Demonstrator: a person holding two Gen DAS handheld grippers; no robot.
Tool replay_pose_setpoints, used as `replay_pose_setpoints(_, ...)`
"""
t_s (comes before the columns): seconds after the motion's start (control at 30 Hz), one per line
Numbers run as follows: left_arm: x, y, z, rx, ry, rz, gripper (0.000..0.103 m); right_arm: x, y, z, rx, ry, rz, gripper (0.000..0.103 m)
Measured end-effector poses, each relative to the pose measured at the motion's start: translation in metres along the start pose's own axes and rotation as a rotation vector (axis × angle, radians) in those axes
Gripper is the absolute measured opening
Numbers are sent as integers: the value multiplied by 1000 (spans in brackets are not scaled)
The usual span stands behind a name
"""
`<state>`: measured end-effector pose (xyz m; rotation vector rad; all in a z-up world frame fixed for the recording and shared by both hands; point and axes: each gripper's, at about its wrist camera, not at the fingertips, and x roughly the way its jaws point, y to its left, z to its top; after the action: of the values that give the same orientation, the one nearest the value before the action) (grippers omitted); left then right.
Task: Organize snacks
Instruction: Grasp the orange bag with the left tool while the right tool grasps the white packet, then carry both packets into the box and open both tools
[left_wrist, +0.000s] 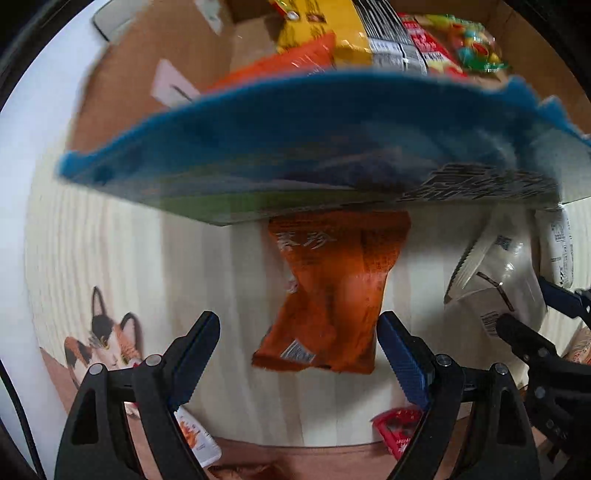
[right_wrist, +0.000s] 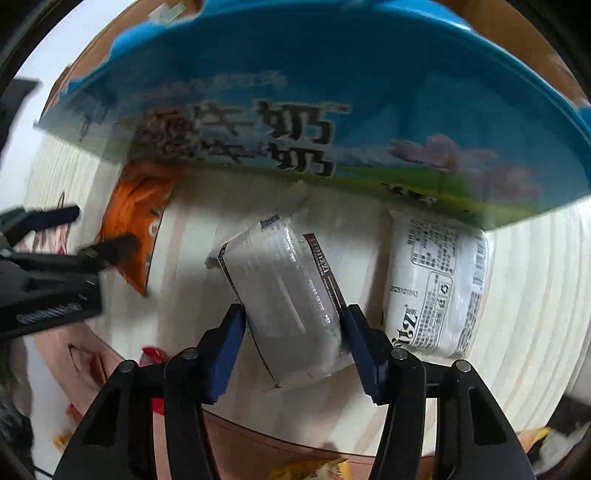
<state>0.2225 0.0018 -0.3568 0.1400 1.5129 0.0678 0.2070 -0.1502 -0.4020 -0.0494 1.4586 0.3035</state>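
One white packet (right_wrist: 439, 291) visible only from right wrist.

Left gripper (left_wrist: 297, 345): points down, jaws spread wide, pads clear of contact. Right gripper (right_wrist: 295, 326): points steeply down, blue-padded fingers (right_wrist: 231, 339) pressing both sides of a white plastic snack packet (right_wrist: 291, 295).

The blue box flap (right_wrist: 332, 66) overhangs the far tabletop (left_wrist: 110, 258), blocking passage there; bare wood lies open left of the orange packet (left_wrist: 332, 295); white packets (right_wrist: 436, 288) crowd the right.
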Motion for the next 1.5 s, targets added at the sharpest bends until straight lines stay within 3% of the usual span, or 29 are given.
replay_pose_setpoints(0.03,2,-1,1,0,6,-9,86,1,-4,-1,40,17,2,58)
replay_pose_setpoints(0.07,4,-3,1,-3,11,-14,73,1,-8,-2,83,30,11,58)
replay_pose_setpoints(0.13,5,-3,2,-18,26,-52,58,3,-17,-5,181,71,37,58)
replay_pose_setpoints(0.23,2,-4,-3,-37,29,-56,55,4,-30,-13,287,117,84,56)
replay_pose_setpoints(0.43,0,3,-45,-94,81,-72,54,9,-43,-41,372,191,152,55)
replay_pose_setpoints(0.67,4,13,-101,-146,161,-75,54,9,-45,-66,365,243,145,55)
replay_pose_setpoints(0.87,7,22,-116,-163,174,-82,57,15,-32,-60,325,257,74,60)
replay_pose_setpoints(1.1,9,-5,-94,-143,171,-78,58,23,-17,-57,299,268,29,62)
replay_pose_setpoints(1.33,15,12,-100,-157,170,-90,58,28,-2,-61,291,262,6,65)
replay_pose_setpoints(1.5,11,15,-109,-156,153,-87,52,37,23,-59,281,240,-14,59)
